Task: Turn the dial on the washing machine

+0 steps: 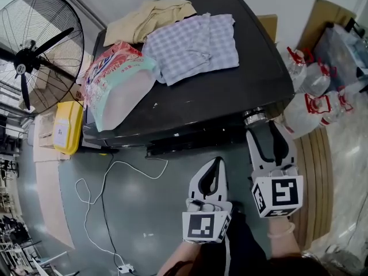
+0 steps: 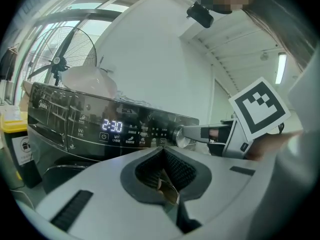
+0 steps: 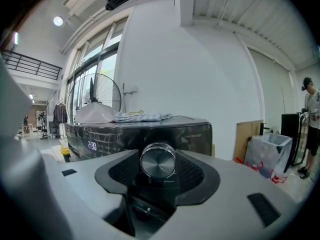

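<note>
We look down on a dark washing machine (image 1: 218,96) that fills the upper middle of the head view, its front edge facing the bottom of the frame. The dial (image 3: 158,160) sits on the front panel at the machine's right end, at centre right in the head view, and it is a round knob with a brushed metal face. The right gripper (image 1: 262,126) reaches up from the lower right of that view to the dial. In the right gripper view the knob sits squarely between the two jaws, which stand fairly wide, with the dark ribbed pads (image 3: 124,171) lying against its rim on either side. The left gripper (image 1: 218,161) hangs at lower centre of the head view, below the machine's front and apart from it, and its jaws are drawn together to a point. In the left gripper view the lit display (image 2: 111,125) at centre left shows 2:30, and the right gripper comes in from the right to meet the dial. On top of the machine lie a checked cloth (image 1: 195,45) at upper centre, a beige cloth (image 1: 146,16) just behind it, and a pink and green bag (image 1: 118,79) at the left edge. A standing fan (image 1: 26,62) fills the upper left, with a yellow bin (image 1: 68,126) below it beside the machine. A white cable (image 1: 98,194) loops over the floor at lower left, and clear plastic jugs (image 1: 313,105) with red caps stand at the right.
</note>
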The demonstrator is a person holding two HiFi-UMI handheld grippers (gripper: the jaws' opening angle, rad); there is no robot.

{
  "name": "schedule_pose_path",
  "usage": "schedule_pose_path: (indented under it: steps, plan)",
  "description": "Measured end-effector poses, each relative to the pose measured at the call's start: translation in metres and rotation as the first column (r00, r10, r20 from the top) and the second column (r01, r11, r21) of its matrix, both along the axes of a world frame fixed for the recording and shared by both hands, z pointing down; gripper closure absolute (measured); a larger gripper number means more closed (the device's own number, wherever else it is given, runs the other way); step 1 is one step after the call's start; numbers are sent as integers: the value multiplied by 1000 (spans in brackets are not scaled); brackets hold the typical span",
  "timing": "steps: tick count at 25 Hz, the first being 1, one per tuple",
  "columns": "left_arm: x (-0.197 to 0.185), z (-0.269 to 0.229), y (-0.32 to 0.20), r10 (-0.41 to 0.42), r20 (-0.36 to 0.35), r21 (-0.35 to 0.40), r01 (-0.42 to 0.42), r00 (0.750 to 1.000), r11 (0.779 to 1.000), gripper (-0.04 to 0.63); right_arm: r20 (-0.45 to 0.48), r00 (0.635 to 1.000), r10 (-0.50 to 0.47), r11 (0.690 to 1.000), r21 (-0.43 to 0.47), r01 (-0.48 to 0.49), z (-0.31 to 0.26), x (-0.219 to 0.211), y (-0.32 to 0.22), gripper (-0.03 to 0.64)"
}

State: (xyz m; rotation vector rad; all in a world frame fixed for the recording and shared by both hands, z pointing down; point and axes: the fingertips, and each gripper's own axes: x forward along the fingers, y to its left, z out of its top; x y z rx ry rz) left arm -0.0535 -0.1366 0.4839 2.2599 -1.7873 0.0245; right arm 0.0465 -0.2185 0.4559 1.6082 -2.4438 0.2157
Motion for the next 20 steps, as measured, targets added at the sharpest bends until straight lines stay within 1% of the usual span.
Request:
schedule_pose_path:
  steps: [4,14,20]
  plan:
    - [0,-6,4,-15,6,11,15,1000,1000,581,-2,1000,-17,1000,4,17,-4,3,8,383]
    - [-7,-31,23,-56,35,52,54,998,997,581,3,995,-102,995,14,102,-13,-5,37,444]
    - [-7,-43,36,-47,57,72,43,997,996,581,14,992,-124,992,29,123,-17,-7,55,486]
